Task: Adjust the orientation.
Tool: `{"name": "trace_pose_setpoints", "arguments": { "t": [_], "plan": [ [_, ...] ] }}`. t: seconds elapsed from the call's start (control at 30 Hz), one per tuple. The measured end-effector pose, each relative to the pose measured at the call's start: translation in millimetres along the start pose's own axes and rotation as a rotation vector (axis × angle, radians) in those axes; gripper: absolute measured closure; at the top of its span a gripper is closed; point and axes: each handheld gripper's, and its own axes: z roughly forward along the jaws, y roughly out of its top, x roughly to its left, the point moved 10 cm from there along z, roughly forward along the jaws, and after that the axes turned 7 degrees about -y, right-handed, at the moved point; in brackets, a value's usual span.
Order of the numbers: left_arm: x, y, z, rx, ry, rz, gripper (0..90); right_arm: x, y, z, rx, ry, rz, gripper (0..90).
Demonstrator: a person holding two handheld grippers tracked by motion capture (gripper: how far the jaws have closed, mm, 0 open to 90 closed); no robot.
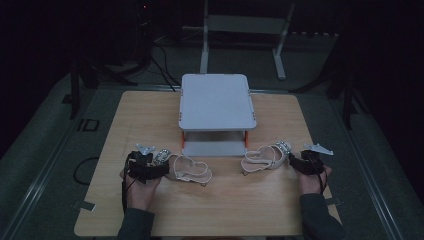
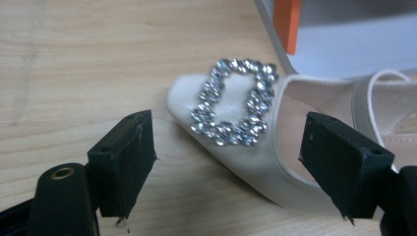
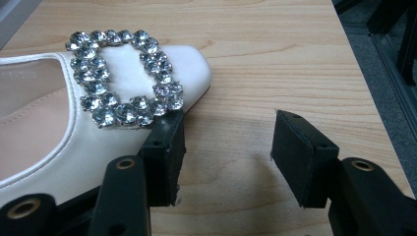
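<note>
Two cream slingback shoes with rhinestone buckles lie on the wooden table (image 1: 225, 200). The left shoe (image 1: 190, 171) points its toe at my left gripper (image 1: 159, 165). In the left gripper view the buckled toe (image 2: 231, 98) lies between and just beyond the open jaws of that gripper (image 2: 233, 152), whose right pad (image 2: 344, 162) overlaps the shoe's side. The right shoe (image 1: 260, 159) has its toe by my right gripper (image 1: 294, 161). In the right gripper view that gripper (image 3: 226, 147) is open over bare wood, its left pad (image 3: 164, 147) against the toe (image 3: 123, 78).
A white two-tier stand (image 1: 216, 102) with orange legs occupies the table's far middle, its lower shelf (image 1: 214, 148) just behind the shoes. The table's right edge (image 3: 383, 137) runs close to the right gripper. Metal frames and cables sit on the dark floor beyond.
</note>
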Motion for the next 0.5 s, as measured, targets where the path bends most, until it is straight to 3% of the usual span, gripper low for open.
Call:
{"name": "trace_pose_setpoints", "arguments": {
  "t": [0.17, 0.5],
  "plan": [
    [-7.2, -7.5, 12.5, 0.050, 0.000, 0.000, 21.9, -0.6, -0.1, 0.0, 0.000, 0.002, 0.005, 45.6],
    [-1.5, -5.1, 17.3, 0.083, -0.017, -0.046, 41.7, -1.2, -0.2, -0.1, -0.001, 0.006, 0.012, 45.4]
  ]
}}
